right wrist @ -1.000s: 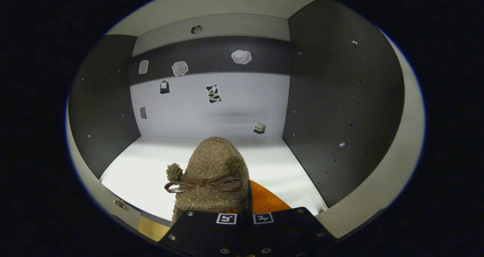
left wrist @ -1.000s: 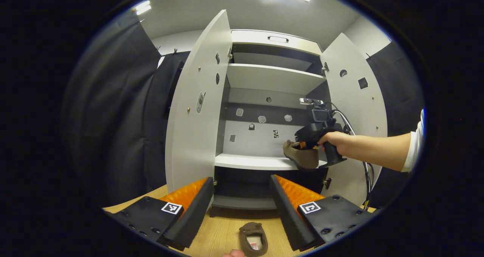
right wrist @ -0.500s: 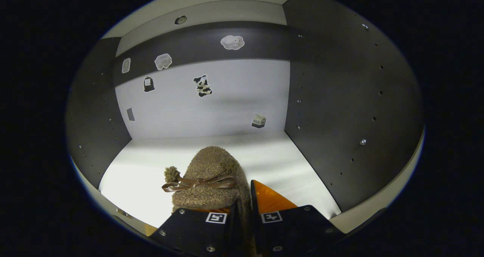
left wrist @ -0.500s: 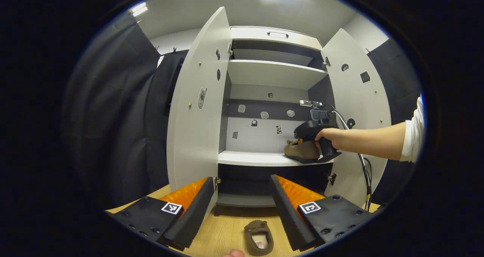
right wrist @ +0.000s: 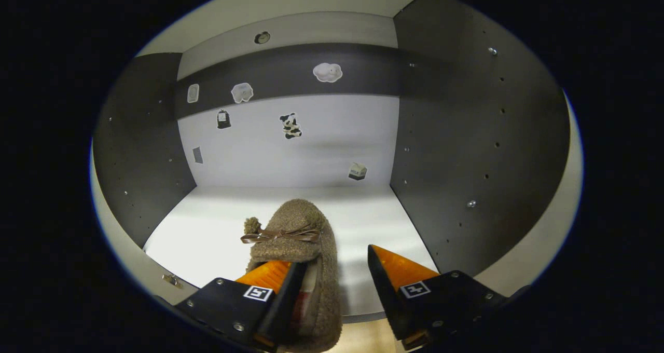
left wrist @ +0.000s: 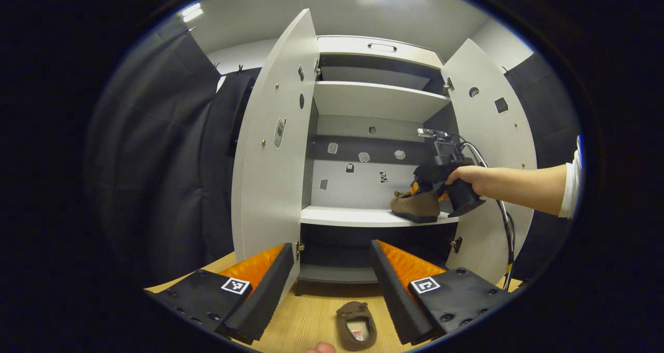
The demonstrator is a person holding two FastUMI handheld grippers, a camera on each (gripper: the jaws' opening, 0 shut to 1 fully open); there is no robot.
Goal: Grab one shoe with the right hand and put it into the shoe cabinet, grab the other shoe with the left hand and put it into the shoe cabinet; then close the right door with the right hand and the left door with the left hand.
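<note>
Shoe one, brown fuzzy with a bow, is seen low centre of the right gripper view, resting on the white middle shelf of the shoe cabinet, toe toward the back wall. Right gripper is spread wide at the bottom of that frame: left finger sits inside the shoe opening, right finger stands apart beside the shoe, so nothing is pinched. In the left gripper view the same shoe is seen right of centre on the shelf, with the right gripper and the hand holding it just behind the heel. Second shoe lies on the wooden floor at bottom centre, between the spread fingers of the left gripper, untouched. Left door and right door both stand open.
</note>
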